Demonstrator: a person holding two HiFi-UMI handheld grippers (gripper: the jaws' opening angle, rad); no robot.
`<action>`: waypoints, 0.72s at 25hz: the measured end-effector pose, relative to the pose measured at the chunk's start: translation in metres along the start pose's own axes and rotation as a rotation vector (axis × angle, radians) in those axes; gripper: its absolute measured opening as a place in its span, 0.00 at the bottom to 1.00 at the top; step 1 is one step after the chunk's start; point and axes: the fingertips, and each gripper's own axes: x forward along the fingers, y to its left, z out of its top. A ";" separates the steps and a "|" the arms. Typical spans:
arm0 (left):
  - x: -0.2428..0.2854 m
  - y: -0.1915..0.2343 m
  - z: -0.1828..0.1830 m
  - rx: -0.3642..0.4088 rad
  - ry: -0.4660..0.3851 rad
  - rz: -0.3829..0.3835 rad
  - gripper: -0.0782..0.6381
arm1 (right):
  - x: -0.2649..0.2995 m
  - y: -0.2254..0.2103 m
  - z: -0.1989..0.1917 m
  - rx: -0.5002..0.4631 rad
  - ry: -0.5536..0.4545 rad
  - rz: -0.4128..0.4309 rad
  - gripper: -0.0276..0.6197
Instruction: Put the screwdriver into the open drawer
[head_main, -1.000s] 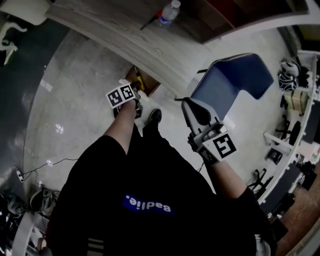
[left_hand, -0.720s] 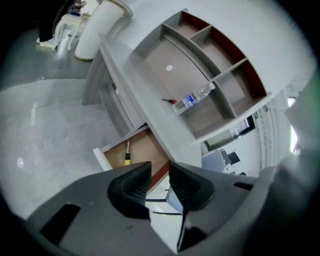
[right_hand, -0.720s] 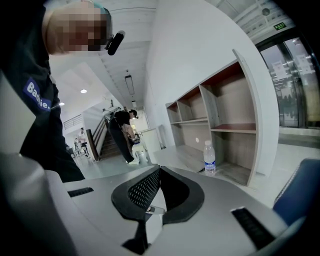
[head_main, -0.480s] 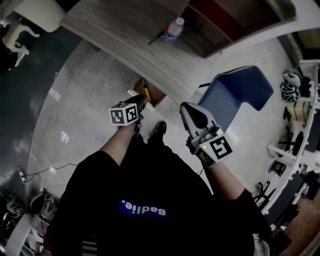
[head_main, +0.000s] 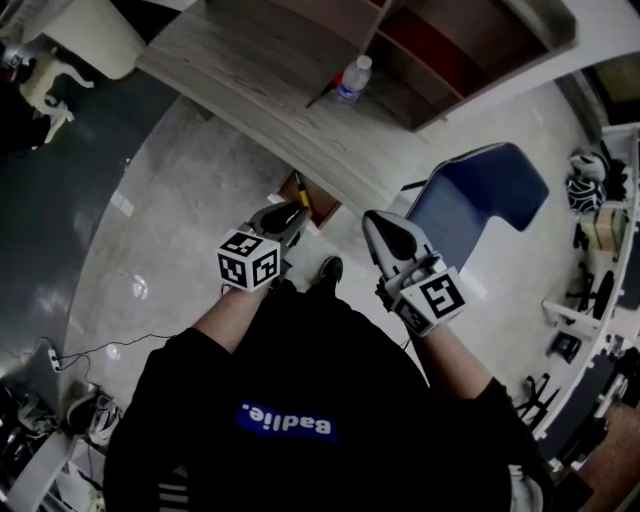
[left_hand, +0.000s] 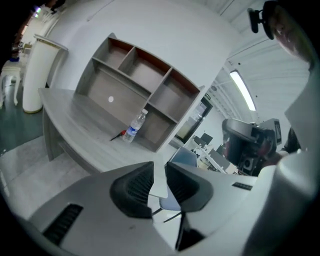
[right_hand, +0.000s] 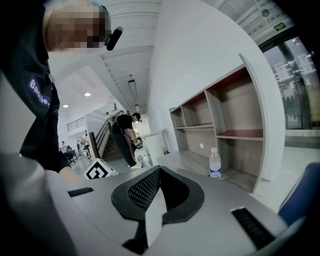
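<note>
In the head view a yellow-handled screwdriver (head_main: 298, 188) lies in the open brown drawer (head_main: 320, 205) under the grey wooden desk (head_main: 250, 80). My left gripper (head_main: 295, 212) hangs above and just in front of the drawer. Its jaws (left_hand: 159, 182) are closing, a narrow gap still shows, and nothing is between them. My right gripper (head_main: 376, 220) is held beside it at the right, shut and empty, with its tips (right_hand: 159, 169) touching.
A water bottle (head_main: 350, 78) stands on the desk before a shelf unit (left_hand: 135, 75), with a small red-handled tool (left_hand: 118, 135) beside it. A blue chair (head_main: 480, 190) stands right of the drawer. A white pillar (left_hand: 35, 75) stands at the desk's left end.
My left gripper has risen from the drawer's mouth and rolled, leaving the yellow screwdriver in the drawer. My right gripper has hardly moved.
</note>
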 end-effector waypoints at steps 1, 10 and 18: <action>-0.003 -0.009 0.009 0.025 -0.017 -0.014 0.22 | 0.000 0.001 0.001 -0.003 -0.003 0.002 0.09; -0.031 -0.076 0.067 0.213 -0.114 -0.095 0.15 | 0.002 0.005 0.010 -0.023 -0.011 0.012 0.09; -0.054 -0.110 0.095 0.288 -0.168 -0.118 0.12 | 0.003 0.012 0.020 -0.041 -0.029 0.035 0.09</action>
